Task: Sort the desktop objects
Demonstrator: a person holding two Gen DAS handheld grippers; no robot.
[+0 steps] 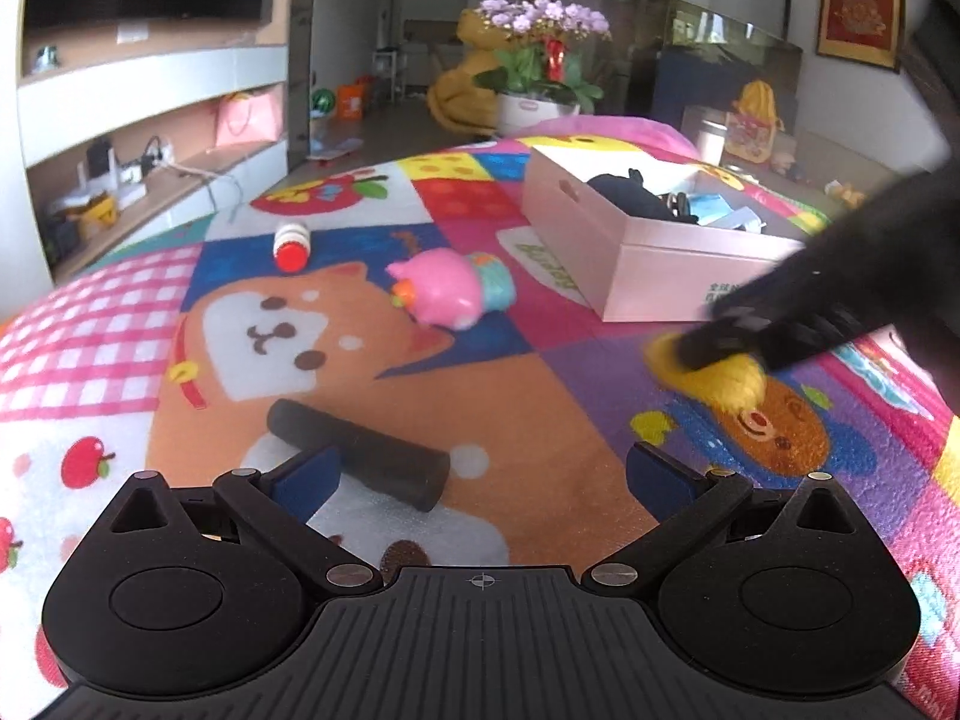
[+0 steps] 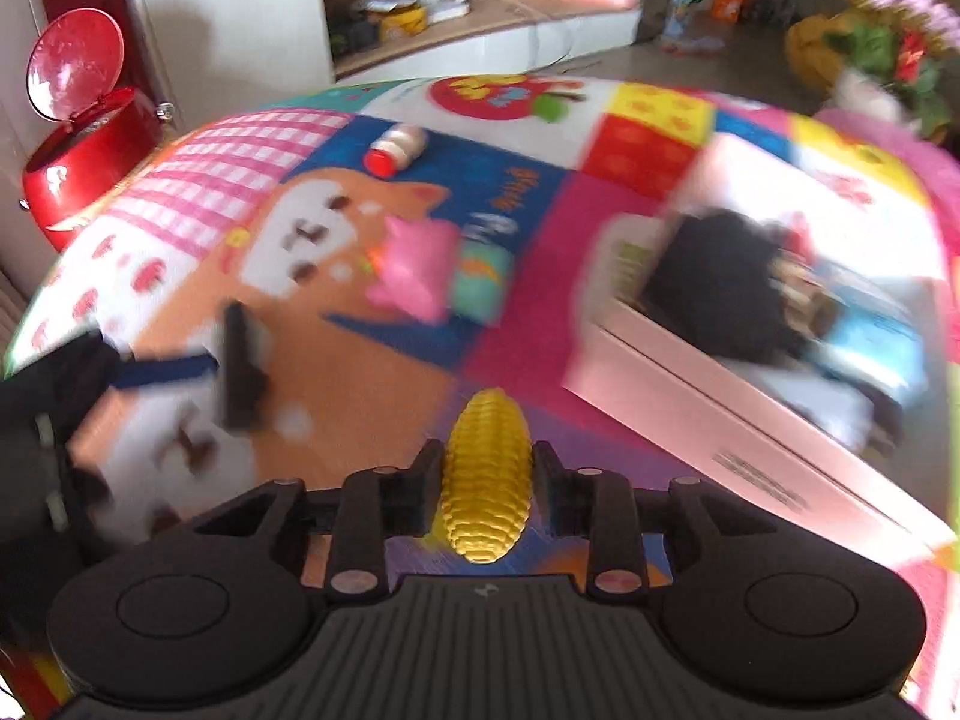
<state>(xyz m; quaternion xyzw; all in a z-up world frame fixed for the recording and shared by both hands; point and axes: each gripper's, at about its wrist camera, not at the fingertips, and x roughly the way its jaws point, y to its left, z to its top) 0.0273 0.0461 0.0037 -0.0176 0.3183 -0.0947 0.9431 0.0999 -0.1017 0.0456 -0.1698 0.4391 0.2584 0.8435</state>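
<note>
Left wrist view: the left gripper (image 1: 480, 468) hangs over a colourful cartoon-print mat (image 1: 540, 420) that covers the tabletop. Its jaws stand wide apart with nothing between them. A dark cylinder (image 1: 360, 461) lies on the mat just ahead of the left jaw, partly hidden by it; contact cannot be told. Further out lie a pink toy pig (image 1: 447, 294) on its side and a small white bottle with a red cap (image 1: 292, 243), well apart from each other. A pale pink box (image 1: 636, 240), open at the top, stands at the right with dark and blue items inside. Near its front corner the right gripper (image 1: 708, 348), blurred, sits on a yellow toy corn cob (image 1: 714, 378), low over the mat.

Right wrist view: heavy motion blur everywhere except the gripper. The right gripper (image 2: 487, 468) has its jaws clamped on both sides of the corn cob (image 2: 486, 480), which points straight ahead along them. The pink box (image 2: 750, 414) is to the right, near. The pig (image 2: 414, 276) and the bottle (image 2: 396, 147) lie ahead. At left the left gripper (image 2: 174, 369) shows blue pads beside the dark cylinder (image 2: 240, 372). A red bin with its lid open (image 2: 84, 138) stands beyond the mat's left edge.
</note>
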